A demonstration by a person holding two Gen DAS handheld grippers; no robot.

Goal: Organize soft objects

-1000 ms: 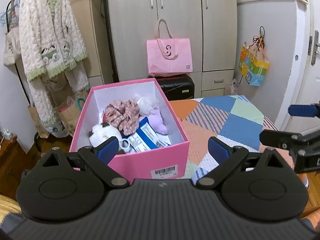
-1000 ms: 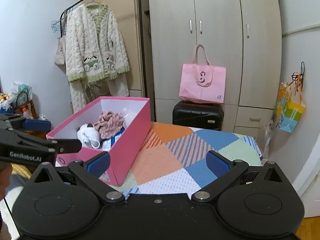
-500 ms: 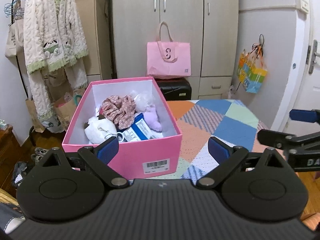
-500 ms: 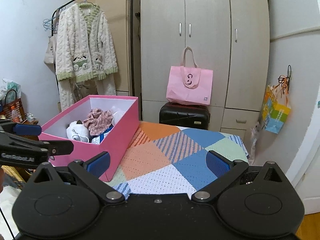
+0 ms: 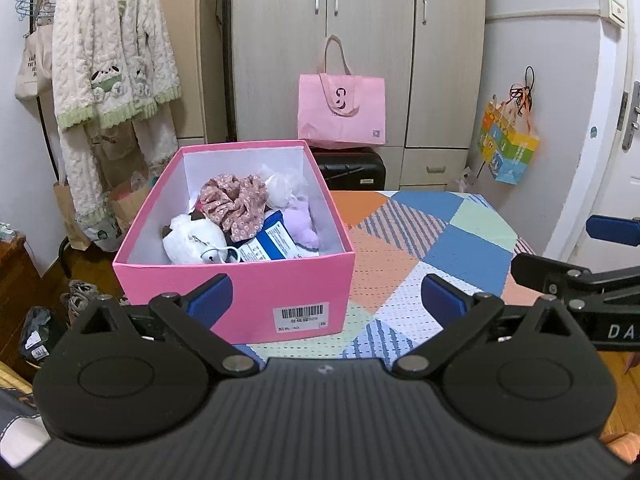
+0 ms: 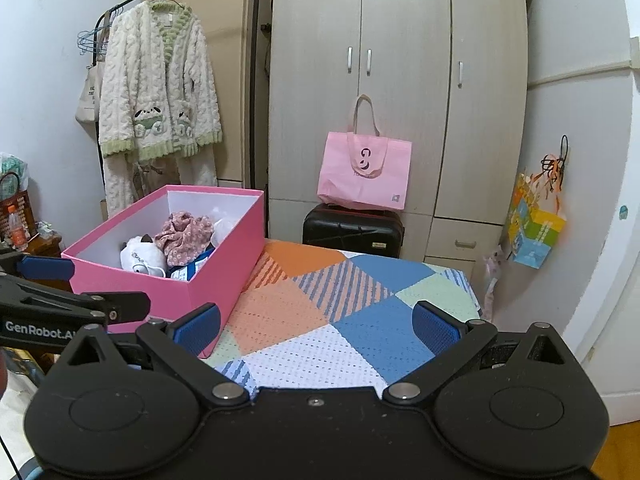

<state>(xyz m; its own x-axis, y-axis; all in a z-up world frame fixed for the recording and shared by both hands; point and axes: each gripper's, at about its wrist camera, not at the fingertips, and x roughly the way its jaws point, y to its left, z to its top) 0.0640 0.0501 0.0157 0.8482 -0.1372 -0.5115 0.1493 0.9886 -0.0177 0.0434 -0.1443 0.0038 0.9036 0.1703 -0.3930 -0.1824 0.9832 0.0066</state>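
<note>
A pink open box (image 5: pixel 192 280) (image 6: pixel 224 272) stands on the left part of a patchwork-covered table (image 5: pixel 420 248) (image 6: pixel 320 312). Inside lie a white plush toy (image 5: pixel 192 240), a pink floral scrunchie (image 5: pixel 236 204), a lilac soft item (image 5: pixel 302 224), a white soft item (image 5: pixel 280 188) and a blue-and-white packet (image 5: pixel 272 244). My left gripper (image 5: pixel 326 300) is open and empty, in front of the box's near wall. My right gripper (image 6: pixel 316 326) is open and empty, over the near table edge, right of the box.
A wardrobe (image 6: pixel 400 80) stands behind the table, with a pink tote bag (image 5: pixel 342 112) on a black suitcase (image 6: pixel 352 230). A fluffy robe (image 6: pixel 160 96) hangs on a rack at left. A colourful bag (image 5: pixel 508 148) hangs on the right wall.
Both grippers have pulled back from the box and table, so the box looks smaller and farther. Both stay open and empty.
</note>
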